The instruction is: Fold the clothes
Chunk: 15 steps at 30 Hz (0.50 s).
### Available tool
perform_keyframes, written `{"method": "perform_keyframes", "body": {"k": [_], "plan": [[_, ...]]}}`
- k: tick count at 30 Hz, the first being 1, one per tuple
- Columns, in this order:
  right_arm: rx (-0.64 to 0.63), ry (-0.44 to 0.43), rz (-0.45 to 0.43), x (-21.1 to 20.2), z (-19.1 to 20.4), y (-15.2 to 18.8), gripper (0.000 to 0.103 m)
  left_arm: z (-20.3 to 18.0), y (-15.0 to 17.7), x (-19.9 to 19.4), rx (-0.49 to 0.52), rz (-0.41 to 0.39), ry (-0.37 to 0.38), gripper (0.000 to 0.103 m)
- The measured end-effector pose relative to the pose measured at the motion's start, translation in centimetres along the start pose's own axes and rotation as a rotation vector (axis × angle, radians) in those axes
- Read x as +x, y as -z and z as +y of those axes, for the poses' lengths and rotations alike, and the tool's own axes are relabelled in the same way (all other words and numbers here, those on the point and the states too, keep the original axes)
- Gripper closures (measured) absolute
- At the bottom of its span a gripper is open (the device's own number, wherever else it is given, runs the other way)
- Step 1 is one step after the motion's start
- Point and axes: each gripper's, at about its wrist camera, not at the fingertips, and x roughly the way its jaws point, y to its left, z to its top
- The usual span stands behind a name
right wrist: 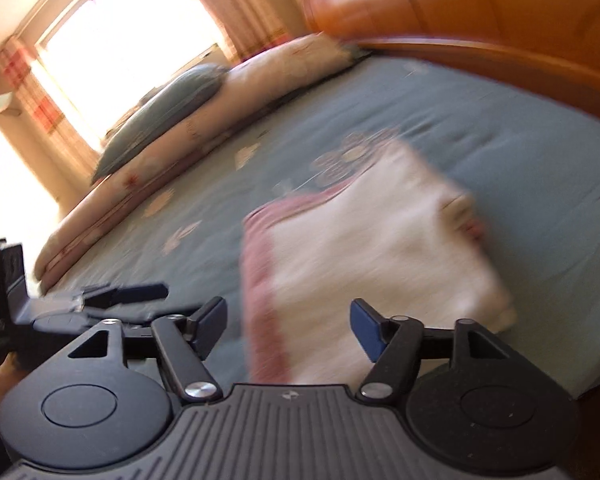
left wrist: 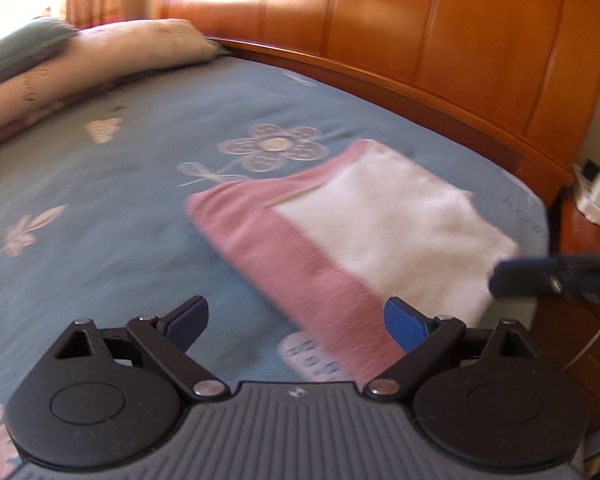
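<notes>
A folded pink and white garment (left wrist: 340, 224) lies flat on the blue flowered bedsheet (left wrist: 100, 208), near the headboard side. My left gripper (left wrist: 300, 322) hovers open just short of its near pink edge, nothing between the fingers. The right gripper's fingers (left wrist: 540, 276) reach in from the right beside the garment's white corner. In the right wrist view the same garment (right wrist: 372, 248) lies ahead of my right gripper (right wrist: 288, 326), which stands open and empty. The left gripper's fingers (right wrist: 132, 292) show at the left, over the sheet.
A wooden headboard (left wrist: 420, 24) curves along the far side of the bed. A long pale bolster (left wrist: 108, 56) and a grey pillow (right wrist: 164, 108) lie at the left. A nightstand (left wrist: 588, 232) with white items stands at the right. A bright curtained window (right wrist: 120, 32) is behind.
</notes>
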Motion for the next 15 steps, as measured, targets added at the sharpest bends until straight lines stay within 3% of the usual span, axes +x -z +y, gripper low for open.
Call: {"method": "perform_keyframes", "body": {"k": [6, 8, 12, 15], "plan": [[-0.007, -0.056, 0.082, 3.9, 2.0, 3.4, 0.024, 3.4, 3.4, -1.3, -0.111, -0.011, -0.069, 0.008], [-0.017, 0.011, 0.115, 5.4, 2.1, 4.1, 0.023, 4.0, 3.9, -2.2, -0.127, -0.054, -0.079, 0.008], [-0.011, 0.056, 0.095, 4.9, 3.0, 4.5, 0.022, 4.4, 3.7, -4.6, -0.115, -0.167, -0.073, 0.008], [-0.012, 0.103, 0.018, 2.9, 4.3, 4.3, 0.017, 4.1, 3.3, -6.3, -0.094, -0.25, -0.05, 0.001]]}}
